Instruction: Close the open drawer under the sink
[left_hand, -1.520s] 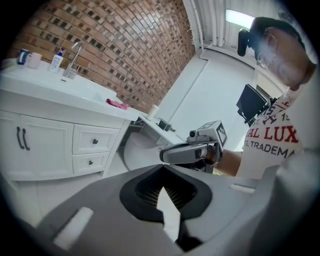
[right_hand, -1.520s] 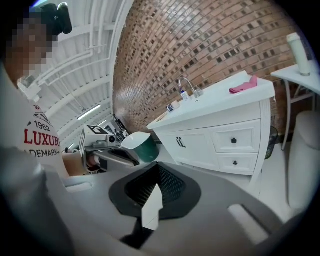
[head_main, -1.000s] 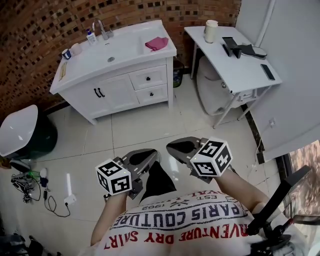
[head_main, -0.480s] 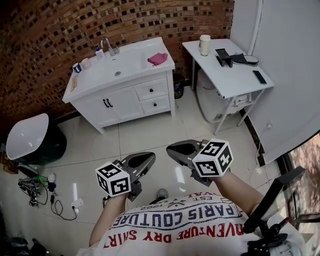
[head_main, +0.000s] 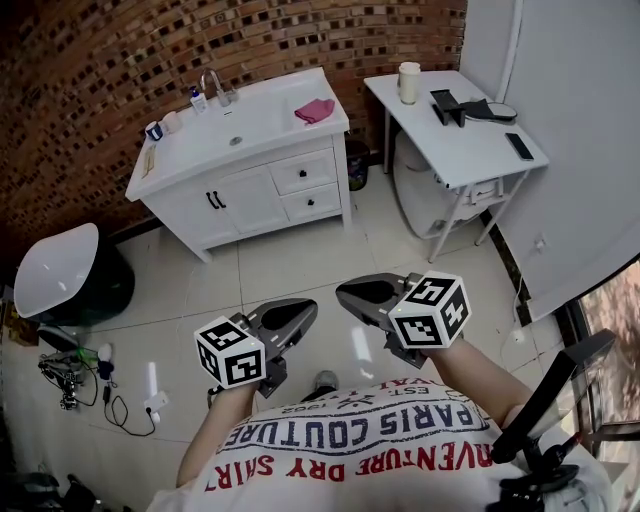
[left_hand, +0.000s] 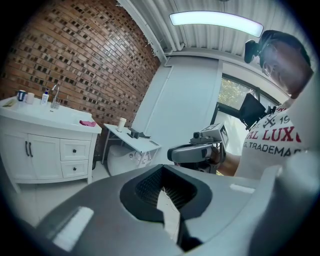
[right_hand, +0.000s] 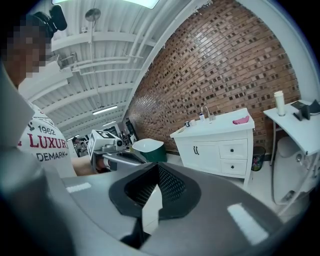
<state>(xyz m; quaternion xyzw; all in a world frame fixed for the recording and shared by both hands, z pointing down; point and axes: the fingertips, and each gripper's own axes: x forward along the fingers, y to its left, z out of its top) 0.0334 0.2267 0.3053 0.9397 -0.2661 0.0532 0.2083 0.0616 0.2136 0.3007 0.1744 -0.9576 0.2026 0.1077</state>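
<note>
Both jaws together | left gripper (head_main: 300, 312), right gripper (head_main: 347, 293) | drawer (head_main: 303, 171) well apart

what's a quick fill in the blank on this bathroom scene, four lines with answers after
1. The cloth on the vanity top is ___ in colour.
2. The wall behind the vanity is made of ___.
3. The vanity has ___ drawers, one above the other.
4. The left gripper and right gripper are both held above the tiled ___, away from the vanity.
Missing words: pink; brick; two; floor.
</note>
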